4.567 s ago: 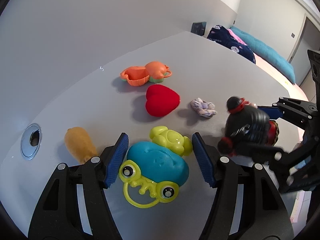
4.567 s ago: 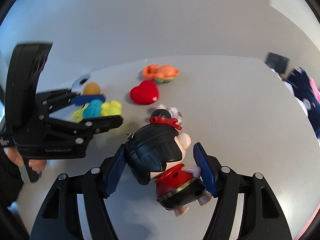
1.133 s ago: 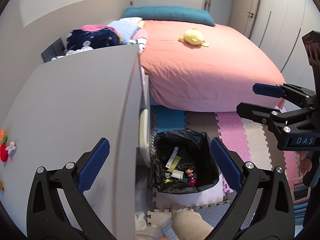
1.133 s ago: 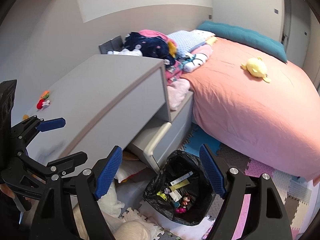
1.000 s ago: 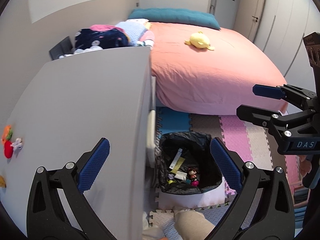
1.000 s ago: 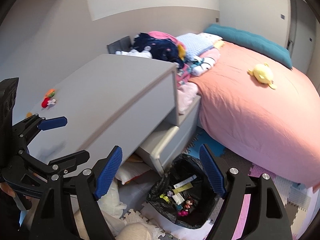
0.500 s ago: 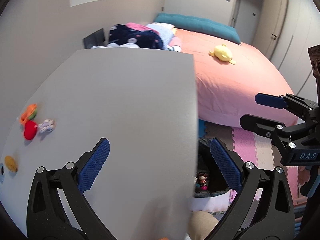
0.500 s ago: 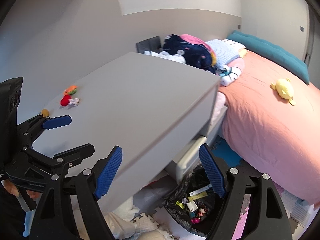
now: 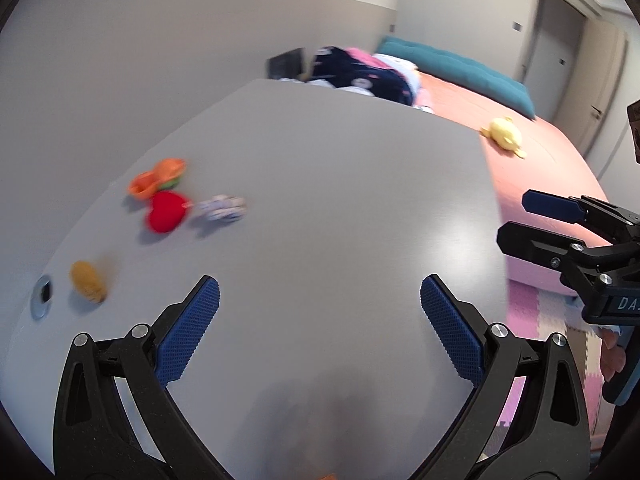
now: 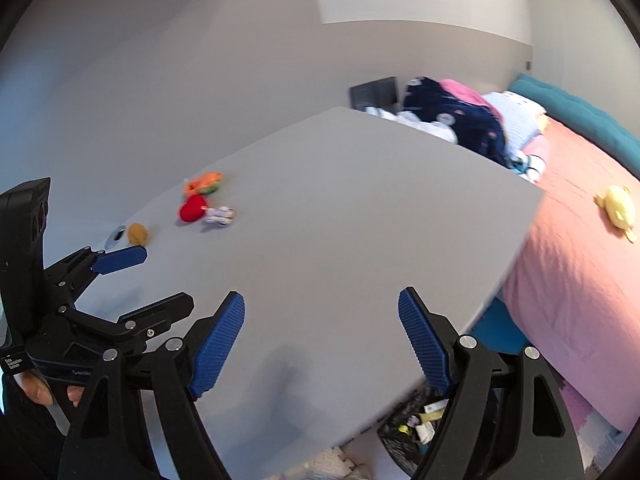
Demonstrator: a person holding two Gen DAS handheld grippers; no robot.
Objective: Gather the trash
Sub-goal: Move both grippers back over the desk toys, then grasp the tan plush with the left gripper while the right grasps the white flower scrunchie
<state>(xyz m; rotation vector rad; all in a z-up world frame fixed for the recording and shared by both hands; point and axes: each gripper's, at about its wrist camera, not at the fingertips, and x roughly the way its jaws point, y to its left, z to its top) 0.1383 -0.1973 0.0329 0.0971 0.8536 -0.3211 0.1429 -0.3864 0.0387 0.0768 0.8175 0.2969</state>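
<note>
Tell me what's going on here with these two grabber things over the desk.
A person is clearing toys off a grey desk with a gripper in each hand. The left gripper and right gripper are both over the desk, jaws open and empty. A red heart, an orange toy, a small pale toy and a tan one lie there. The black trash bag sits on the floor below.

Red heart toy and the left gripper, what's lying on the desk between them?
Nothing: in the left wrist view only bare grey desk separates the red heart toy from the open left gripper.
</note>
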